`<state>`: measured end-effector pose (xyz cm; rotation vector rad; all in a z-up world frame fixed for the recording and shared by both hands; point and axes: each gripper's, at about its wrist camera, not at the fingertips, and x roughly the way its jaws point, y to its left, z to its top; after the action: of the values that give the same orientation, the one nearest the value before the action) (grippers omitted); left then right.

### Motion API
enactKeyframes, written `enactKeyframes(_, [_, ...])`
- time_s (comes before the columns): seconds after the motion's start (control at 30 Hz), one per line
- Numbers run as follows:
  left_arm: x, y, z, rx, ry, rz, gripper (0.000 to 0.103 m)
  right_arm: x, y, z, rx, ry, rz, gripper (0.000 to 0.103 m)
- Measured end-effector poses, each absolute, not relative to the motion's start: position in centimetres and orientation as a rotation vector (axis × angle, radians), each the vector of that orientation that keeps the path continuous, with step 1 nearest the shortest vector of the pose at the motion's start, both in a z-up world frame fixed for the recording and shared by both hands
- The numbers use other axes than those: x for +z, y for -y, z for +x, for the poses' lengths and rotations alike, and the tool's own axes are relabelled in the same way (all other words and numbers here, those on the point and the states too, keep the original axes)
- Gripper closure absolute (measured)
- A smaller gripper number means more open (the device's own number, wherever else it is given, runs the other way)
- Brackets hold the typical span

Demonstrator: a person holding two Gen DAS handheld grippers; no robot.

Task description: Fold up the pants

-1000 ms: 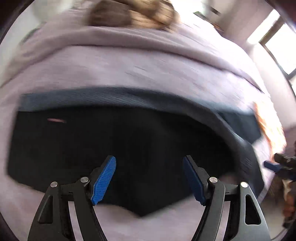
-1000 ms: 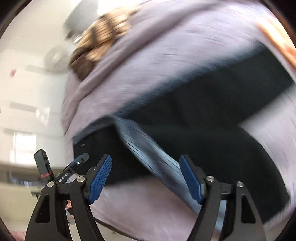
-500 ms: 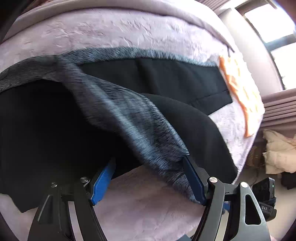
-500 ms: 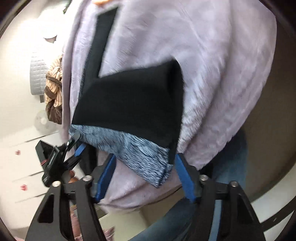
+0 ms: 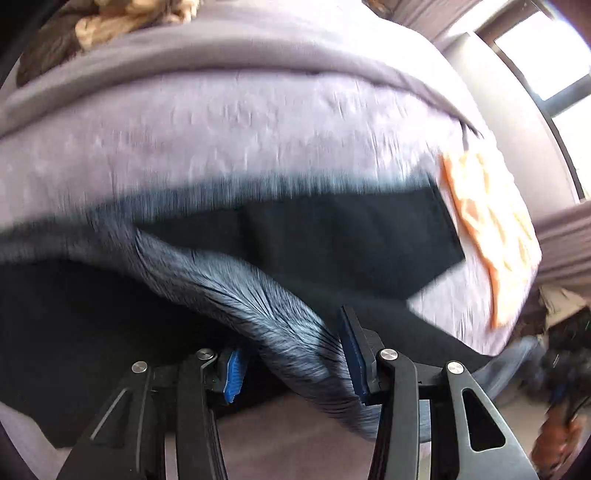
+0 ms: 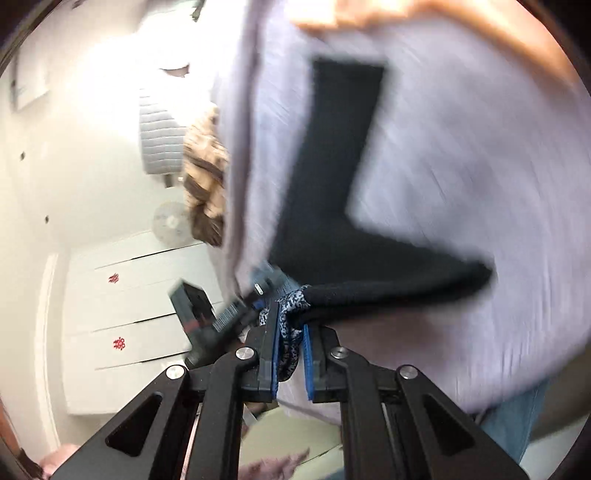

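Black pants (image 5: 332, 236) with a grey-blue fleecy lining lie across a lilac bedspread (image 5: 240, 122). In the left wrist view my left gripper (image 5: 291, 362) is closed around a thick turned-over fold of the lining (image 5: 280, 317) near the front edge of the bed. In the right wrist view my right gripper (image 6: 290, 350) is shut on the speckled lining edge of the pants (image 6: 332, 184), which stretch away across the bedspread (image 6: 461, 166). The other gripper (image 6: 225, 317) shows blurred just to the left.
An orange patterned cloth (image 5: 487, 229) lies at the right end of the bed. A brown striped bundle (image 5: 110, 22) sits at the far side. White cabinet doors (image 6: 122, 314) and a small fan (image 6: 170, 221) stand beyond the bed.
Both grippers have closed onto the pants' lined edge. The right gripper went from open around the fabric to pinched on it. The left fingers narrowed around the fold.
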<state>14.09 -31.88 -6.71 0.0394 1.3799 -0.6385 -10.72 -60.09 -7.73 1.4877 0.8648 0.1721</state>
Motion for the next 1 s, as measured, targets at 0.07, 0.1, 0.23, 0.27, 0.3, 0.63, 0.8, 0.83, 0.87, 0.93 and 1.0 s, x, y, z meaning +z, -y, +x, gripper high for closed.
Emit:
enactKeyframes(0.07, [-6.1, 32.7, 16.0, -0.606, -1.35, 0.028, 0.056, -6.8, 63.6, -6.8, 0.182, -0.851, 1.436, 0.092])
enactKeyframes(0.1, [-6.0, 33.0, 16.8, -0.596, -1.345, 0.015, 0.054, -6.7, 65.2, -4.9, 0.184, -0.845, 1.422, 0.092])
enactKeyframes(0.23, [-5.9, 32.7, 19.6, -0.536, -1.334, -0.008, 0.053, -7.4, 69.1, 2.6, 0.178, -0.913, 1.324, 0.092])
enactKeyframes(0.27, [-5.6, 32.4, 20.0, -0.506, -1.308, 0.016, 0.043, -7.8, 69.5, 3.7, 0.171, -0.942, 1.289, 0.091])
enactKeyframes(0.3, [-5.4, 32.1, 20.2, -0.491, -1.299, 0.021, 0.03, -8.5, 69.8, 5.1, 0.157, -0.98, 1.259, 0.089])
enactKeyframes(0.63, [-7.9, 29.6, 18.3, -0.356, -1.304, 0.105, 0.029, -7.3, 70.0, 3.9, 0.009, -1.049, 0.991, 0.05])
enactKeyframes(0.8, [-10.8, 29.4, 16.6, -0.309, -1.345, 0.128, 0.029, -10.6, 69.6, -0.2, -0.112, -1.122, 1.047, 0.064])
enactKeyframes(0.83, [-11.5, 29.5, 16.5, -0.294, -1.349, 0.149, 0.029, -11.9, 69.5, 0.0, -0.119, -1.13, 1.093, 0.08])
enactKeyframes(0.87, [-11.9, 29.6, 16.6, -0.278, -1.346, 0.164, 0.029, -12.6, 69.7, 0.4, -0.115, -1.121, 1.118, 0.087])
enactKeyframes(0.93, [-12.5, 29.2, 16.9, -0.234, -1.333, 0.183, 0.029, -12.0, 69.6, 0.9, -0.104, -1.065, 1.107, 0.088])
enactKeyframes(1.0, [-12.8, 28.6, 17.5, -0.215, -1.35, 0.158, 0.029, -11.8, 69.7, 1.4, -0.14, -1.095, 1.049, 0.088])
